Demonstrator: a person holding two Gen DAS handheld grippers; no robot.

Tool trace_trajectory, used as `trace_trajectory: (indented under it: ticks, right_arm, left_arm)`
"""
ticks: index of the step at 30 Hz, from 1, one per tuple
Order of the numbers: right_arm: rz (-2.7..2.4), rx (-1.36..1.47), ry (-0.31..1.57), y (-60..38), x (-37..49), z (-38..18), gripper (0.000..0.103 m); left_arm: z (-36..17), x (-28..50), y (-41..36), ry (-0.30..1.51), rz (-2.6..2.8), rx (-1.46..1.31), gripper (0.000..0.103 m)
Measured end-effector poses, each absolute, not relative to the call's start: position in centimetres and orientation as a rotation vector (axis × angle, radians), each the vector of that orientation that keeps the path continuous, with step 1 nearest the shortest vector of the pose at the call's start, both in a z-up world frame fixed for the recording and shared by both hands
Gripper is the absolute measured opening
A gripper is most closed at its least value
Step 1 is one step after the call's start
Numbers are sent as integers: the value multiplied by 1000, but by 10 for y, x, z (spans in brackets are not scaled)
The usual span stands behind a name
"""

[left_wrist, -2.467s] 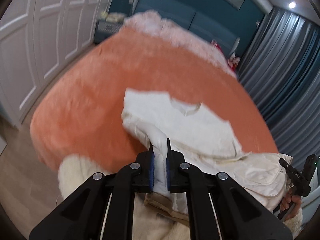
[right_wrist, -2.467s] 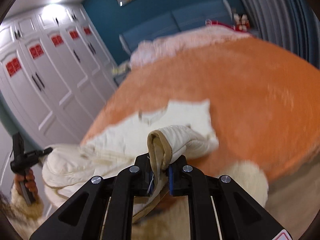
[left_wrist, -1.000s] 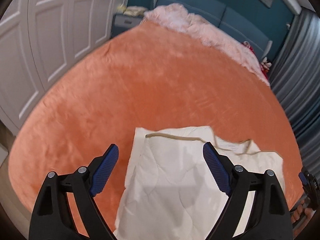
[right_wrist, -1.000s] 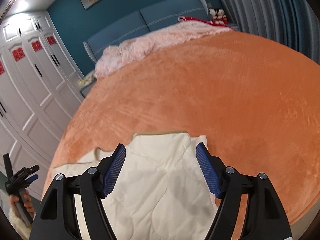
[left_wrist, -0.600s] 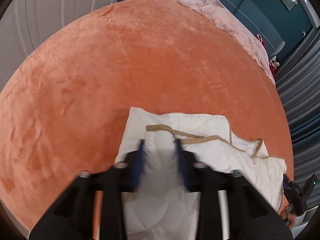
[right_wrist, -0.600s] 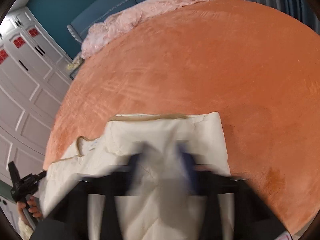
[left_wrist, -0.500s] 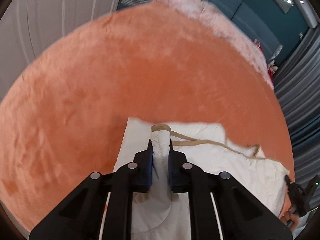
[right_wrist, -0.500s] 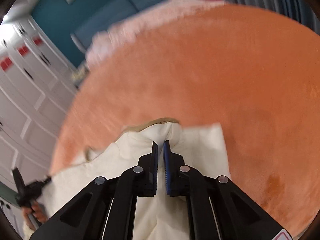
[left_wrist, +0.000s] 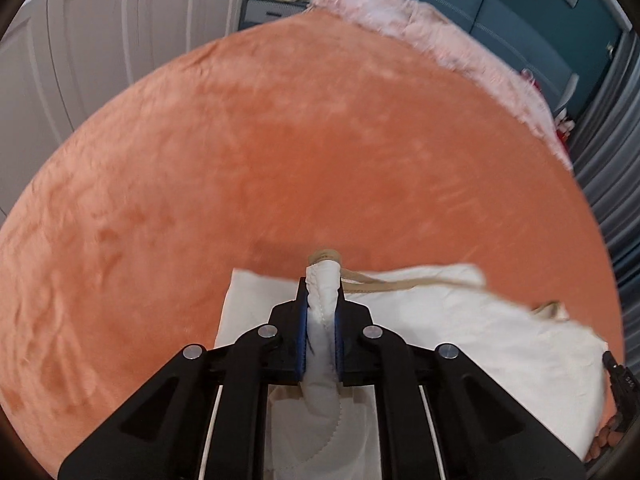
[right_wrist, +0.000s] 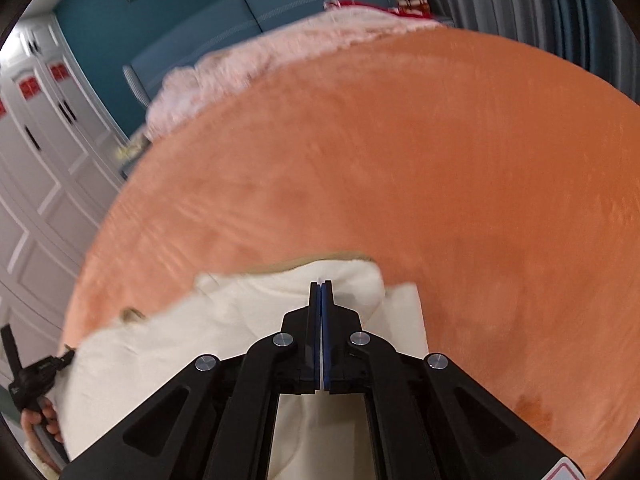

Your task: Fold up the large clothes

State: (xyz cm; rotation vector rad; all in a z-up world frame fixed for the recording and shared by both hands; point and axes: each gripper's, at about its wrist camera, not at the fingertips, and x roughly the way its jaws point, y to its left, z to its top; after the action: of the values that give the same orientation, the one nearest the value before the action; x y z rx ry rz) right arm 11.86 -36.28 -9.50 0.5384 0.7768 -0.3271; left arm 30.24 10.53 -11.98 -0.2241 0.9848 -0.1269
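Note:
A cream quilted garment (left_wrist: pixel 460 320) with tan trim lies folded on the orange bed cover (left_wrist: pixel 280 140), near the bed's front edge. My left gripper (left_wrist: pixel 322 280) is shut on a bunched fold of the garment's tan-trimmed edge and lifts it off the layer below. In the right wrist view the garment (right_wrist: pixel 224 320) spreads to the left. My right gripper (right_wrist: pixel 321 285) has its jaws pressed together with almost no gap over the garment's far edge; whether a thin layer of cloth is pinched there does not show.
A pink fluffy blanket (left_wrist: pixel 420 28) lies at the head of the bed by the blue headboard (right_wrist: pixel 280 4). White wardrobe doors (right_wrist: pixel 36 152) stand on the left, grey curtains (left_wrist: pixel 612 152) on the right. The orange cover (right_wrist: pixel 440 168) stretches beyond the garment.
A second ago both grippers were open over the flat garment. They have since shut at its far edge, the left one bunching up a fold, and the edge is lifting.

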Motion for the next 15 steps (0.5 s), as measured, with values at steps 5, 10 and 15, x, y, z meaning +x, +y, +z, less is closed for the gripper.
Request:
trace_trajectory:
  ticks: [5, 10, 15]
  right_arm:
    - [-330, 491, 840, -355, 122, -131, 0]
    - [-361, 403, 845, -342, 133, -137, 0]
    - [-367, 409, 829, -341, 129, -137, 0]
  left_arm:
    - [-143, 297, 108, 964, -124, -231, 16]
    - [-149, 290, 101, 912, -102, -204, 17]
    - [-150, 292, 103, 904, -105, -218, 17]
